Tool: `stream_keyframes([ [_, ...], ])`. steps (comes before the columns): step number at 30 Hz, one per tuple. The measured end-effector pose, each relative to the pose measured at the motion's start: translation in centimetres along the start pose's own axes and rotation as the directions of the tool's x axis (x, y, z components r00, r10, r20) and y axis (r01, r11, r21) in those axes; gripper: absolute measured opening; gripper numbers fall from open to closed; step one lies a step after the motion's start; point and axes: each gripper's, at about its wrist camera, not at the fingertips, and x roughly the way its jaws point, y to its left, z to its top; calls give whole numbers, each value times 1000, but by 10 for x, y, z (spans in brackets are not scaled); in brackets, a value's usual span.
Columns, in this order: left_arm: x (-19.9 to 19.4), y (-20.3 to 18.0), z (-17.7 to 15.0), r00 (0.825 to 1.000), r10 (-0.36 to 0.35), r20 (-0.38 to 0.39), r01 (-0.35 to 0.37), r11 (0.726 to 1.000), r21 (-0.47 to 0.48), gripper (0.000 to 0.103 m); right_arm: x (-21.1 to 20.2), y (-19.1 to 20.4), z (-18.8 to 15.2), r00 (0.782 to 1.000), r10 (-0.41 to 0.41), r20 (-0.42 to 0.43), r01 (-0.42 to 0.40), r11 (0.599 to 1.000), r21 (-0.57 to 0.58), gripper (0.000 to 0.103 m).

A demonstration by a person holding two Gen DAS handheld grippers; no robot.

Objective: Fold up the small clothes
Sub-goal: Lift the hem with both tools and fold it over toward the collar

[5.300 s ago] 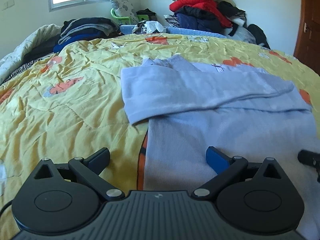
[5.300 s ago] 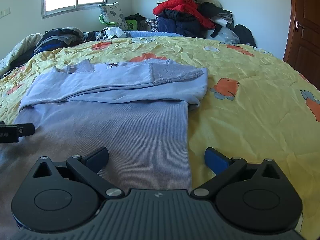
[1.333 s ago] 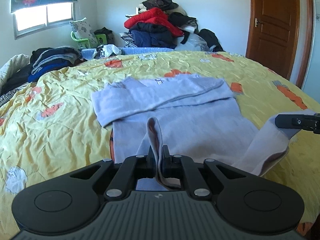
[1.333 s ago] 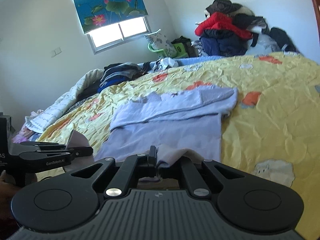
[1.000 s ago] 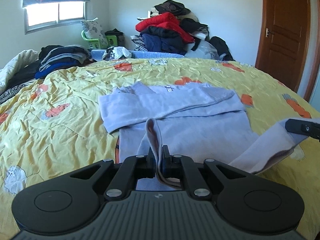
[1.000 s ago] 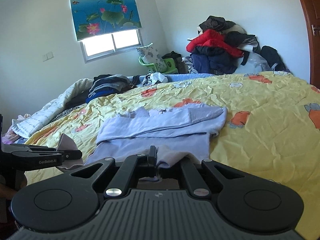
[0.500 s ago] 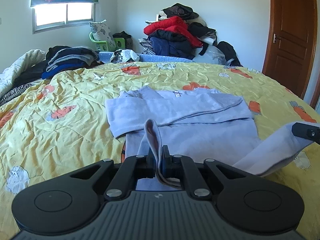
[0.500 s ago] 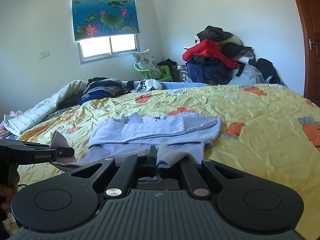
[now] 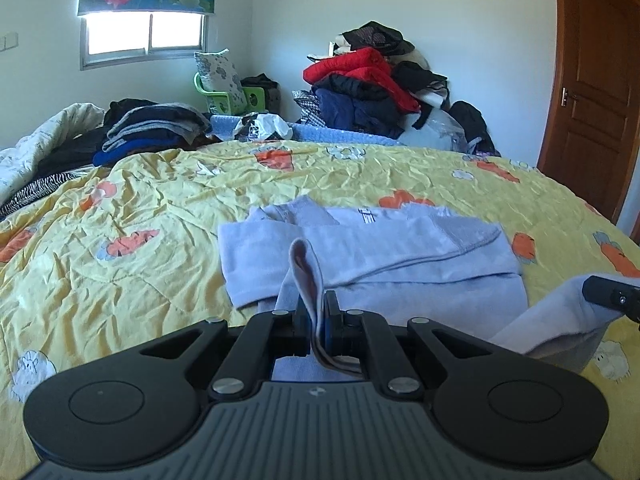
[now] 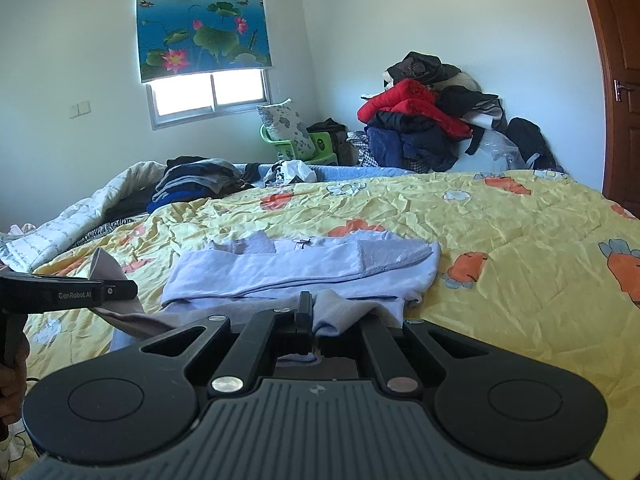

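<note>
Lifted off the yellow bedspread [image 9: 120,280] since the earlier frames, the lilac sweater's hem [image 9: 308,276] hangs clamped in both left gripper [image 9: 318,320] and right gripper [image 10: 314,320] fingers.

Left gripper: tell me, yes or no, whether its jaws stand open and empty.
No: the left gripper is shut on a fold of the lilac sweater.
</note>
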Motion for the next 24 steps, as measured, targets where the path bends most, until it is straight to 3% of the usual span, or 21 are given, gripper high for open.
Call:
stream_keyframes([
  [24, 42, 4, 18, 998, 55, 11, -55, 998, 6, 6, 46, -15, 10, 1000, -12, 9, 11, 998, 55, 5],
])
